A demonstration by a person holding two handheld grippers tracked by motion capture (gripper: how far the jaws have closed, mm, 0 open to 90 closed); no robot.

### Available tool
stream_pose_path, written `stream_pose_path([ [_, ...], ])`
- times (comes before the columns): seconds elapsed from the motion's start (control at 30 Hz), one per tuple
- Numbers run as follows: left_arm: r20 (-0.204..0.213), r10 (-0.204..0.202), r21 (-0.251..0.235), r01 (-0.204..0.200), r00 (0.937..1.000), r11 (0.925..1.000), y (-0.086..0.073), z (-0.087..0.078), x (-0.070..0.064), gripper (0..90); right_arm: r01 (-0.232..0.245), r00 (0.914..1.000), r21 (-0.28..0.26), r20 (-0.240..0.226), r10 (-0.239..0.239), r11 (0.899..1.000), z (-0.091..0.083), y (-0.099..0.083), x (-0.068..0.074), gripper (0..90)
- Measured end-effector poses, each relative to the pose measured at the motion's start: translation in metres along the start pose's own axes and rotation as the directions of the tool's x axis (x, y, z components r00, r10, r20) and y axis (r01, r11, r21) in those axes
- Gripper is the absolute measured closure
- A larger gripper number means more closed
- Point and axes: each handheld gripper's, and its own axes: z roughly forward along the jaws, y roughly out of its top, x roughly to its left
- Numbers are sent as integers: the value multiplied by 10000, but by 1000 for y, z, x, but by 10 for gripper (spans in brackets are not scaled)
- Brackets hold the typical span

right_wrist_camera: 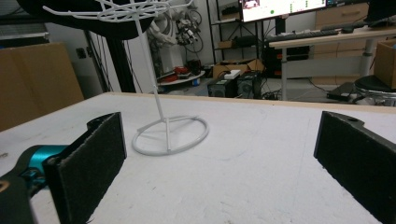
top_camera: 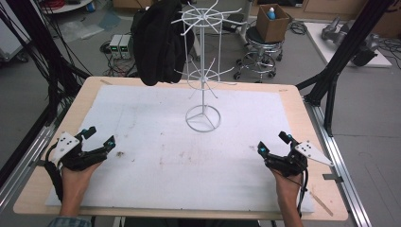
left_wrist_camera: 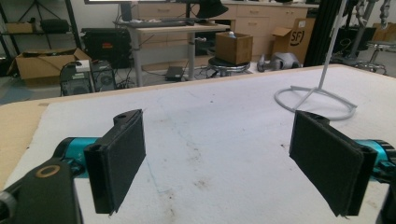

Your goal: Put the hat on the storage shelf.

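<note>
A white wire display rack stands upright on a ring base at the middle back of the white mat. A black garment hangs from its upper hooks on the left side. My left gripper rests near the mat's left edge, open, nothing between its pads. My right gripper rests near the right edge, open and empty too. The rack's ring base lies ahead to the right in the left gripper view, and the ring base sits ahead between the jaws in the right gripper view.
The wooden table shows as a border around the mat. Black frame posts rise at the right and left. A stool carrying a cardboard box stands behind the table.
</note>
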Motion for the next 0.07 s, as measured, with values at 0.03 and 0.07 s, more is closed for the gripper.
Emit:
stream_pose_path([
  [0.03, -18, -21, -25, 21, 10000, 10000, 0, 0, 0, 187, 22, 10000, -22, -4, -22, 10000, 0, 0, 0, 15],
  [0.07, -20, -15, -19, 15, 10000, 10000, -1, 0, 0, 187, 29, 10000, -12, -2, -29, 10000, 0, 0, 0, 15],
])
